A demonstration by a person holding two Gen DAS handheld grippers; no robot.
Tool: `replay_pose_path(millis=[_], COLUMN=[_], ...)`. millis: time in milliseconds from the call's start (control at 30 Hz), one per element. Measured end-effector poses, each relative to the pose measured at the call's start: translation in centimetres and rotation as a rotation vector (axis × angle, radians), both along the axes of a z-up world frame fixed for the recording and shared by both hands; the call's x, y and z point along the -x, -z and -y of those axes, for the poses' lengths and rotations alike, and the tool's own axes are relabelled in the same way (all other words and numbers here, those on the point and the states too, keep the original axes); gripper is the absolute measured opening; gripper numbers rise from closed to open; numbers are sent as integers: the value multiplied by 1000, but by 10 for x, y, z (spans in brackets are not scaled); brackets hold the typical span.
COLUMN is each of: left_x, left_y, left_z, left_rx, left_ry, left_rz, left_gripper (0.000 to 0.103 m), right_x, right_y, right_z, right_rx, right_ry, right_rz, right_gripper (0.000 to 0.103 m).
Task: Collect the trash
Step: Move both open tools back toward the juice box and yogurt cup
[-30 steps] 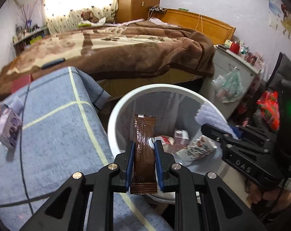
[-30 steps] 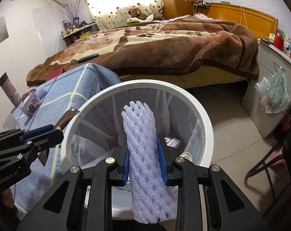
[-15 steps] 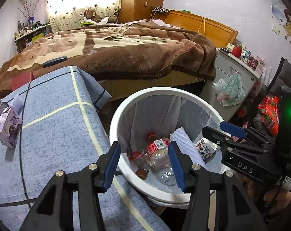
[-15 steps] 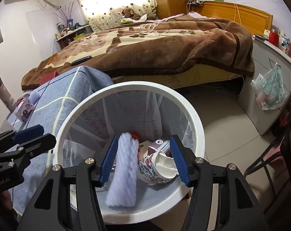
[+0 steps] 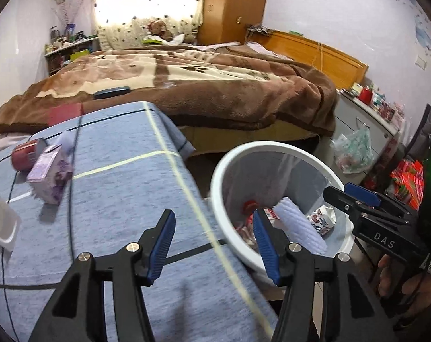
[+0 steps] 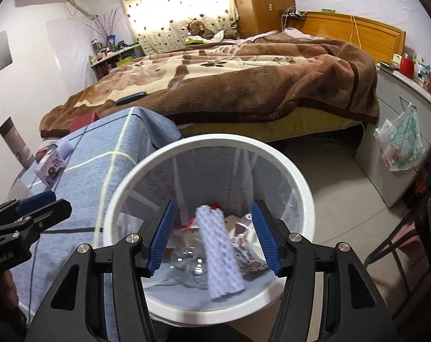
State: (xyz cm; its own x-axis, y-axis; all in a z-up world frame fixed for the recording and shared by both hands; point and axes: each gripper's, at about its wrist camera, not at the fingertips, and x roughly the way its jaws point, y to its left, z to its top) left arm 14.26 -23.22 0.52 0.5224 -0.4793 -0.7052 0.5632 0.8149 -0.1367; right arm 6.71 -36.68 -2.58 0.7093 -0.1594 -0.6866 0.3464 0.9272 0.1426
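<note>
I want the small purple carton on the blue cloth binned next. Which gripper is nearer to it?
Left. The left gripper is over the blue cloth where the purple carton lies; the right gripper is above the bin.

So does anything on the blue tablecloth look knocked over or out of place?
Yes. The red can lies on its side at the tablecloth's far left, beside the purple carton; both look like trash not yet collected.

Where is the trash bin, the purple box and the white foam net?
trash bin [image 6: 298,182], right wrist view, on its white rim.
purple box [image 5: 49,175], left wrist view, on its top face.
foam net [image 6: 219,252], right wrist view, on its middle, inside the bin.
</note>
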Motion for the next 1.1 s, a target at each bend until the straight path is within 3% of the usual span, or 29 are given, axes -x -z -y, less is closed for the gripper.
replay_pose_path(millis=[300,833,1100], left_x=[-7,-33,-56], left_y=[-5,2,11], left_z=[-60,-187,-231], left_rx=[22,-13,-37], left_ry=[-124,-407,-476], left_rz=[25,51,29], left_gripper=[60,64,65], right_x=[-13,-55,-87], right_y=[-8,-13,-21], right_z=[-30,-105,-146], right_rx=[7,10,18], right_ry=[-75,-265,-354], right_rz=[32,33,15], right_gripper=[58,58,58])
